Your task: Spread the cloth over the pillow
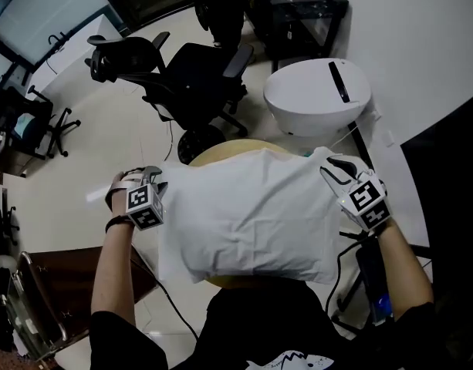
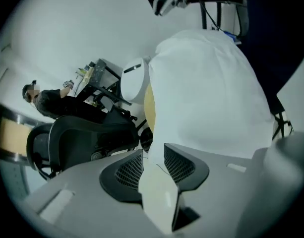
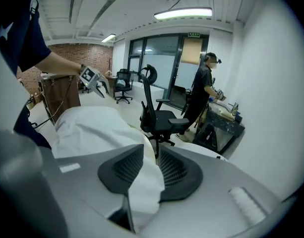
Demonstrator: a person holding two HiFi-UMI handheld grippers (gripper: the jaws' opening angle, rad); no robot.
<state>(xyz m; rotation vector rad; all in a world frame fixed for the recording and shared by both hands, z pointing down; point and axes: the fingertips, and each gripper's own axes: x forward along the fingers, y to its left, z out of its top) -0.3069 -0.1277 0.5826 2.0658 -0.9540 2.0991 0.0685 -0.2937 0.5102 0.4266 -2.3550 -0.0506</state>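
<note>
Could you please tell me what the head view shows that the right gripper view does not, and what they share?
Only the head view shows the right hand-held gripper from outside, with its marker cube, and most of the cloth from above. Only the right gripper view shows cloth pinched between that gripper's jaws, a standing person, a ceiling light and a brick wall. Both show the cloth, the left hand-held gripper and the black chair.
</note>
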